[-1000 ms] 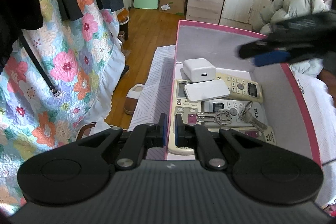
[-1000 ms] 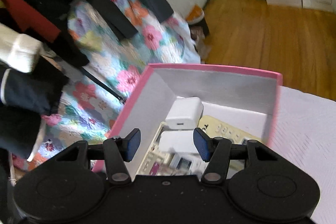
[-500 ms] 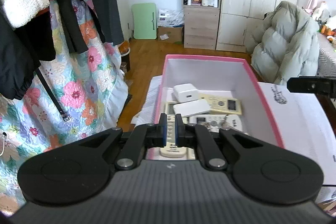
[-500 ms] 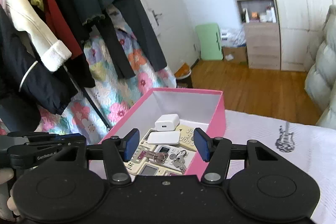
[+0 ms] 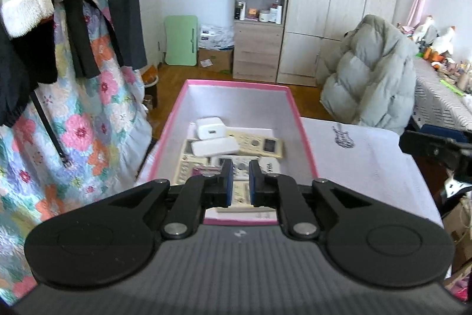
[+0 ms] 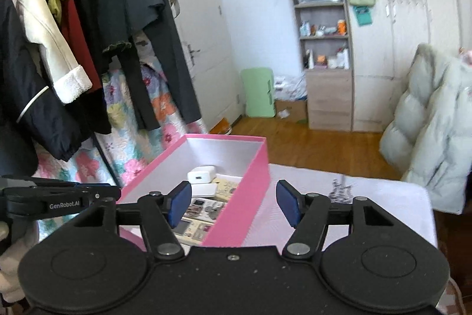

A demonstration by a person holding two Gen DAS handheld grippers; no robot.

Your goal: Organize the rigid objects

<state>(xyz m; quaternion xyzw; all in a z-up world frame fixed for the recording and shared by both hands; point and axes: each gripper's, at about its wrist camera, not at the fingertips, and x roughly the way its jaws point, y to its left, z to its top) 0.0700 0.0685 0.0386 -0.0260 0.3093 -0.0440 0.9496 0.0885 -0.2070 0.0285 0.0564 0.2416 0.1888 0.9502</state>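
Matt pink cardboard box [image 5: 298, 120], glossy white plastic charger [image 5: 210, 128], wooden floor [image 6: 318, 143]

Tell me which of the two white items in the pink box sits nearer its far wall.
The blocky white charger with the port on its face. The flat white power bank lies just in front of it, atop the remotes in the pink box.

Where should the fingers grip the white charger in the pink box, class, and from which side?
Grip the charger across its two side faces, coming from above: it sits on top of the remotes, and the box walls block a sideways approach.
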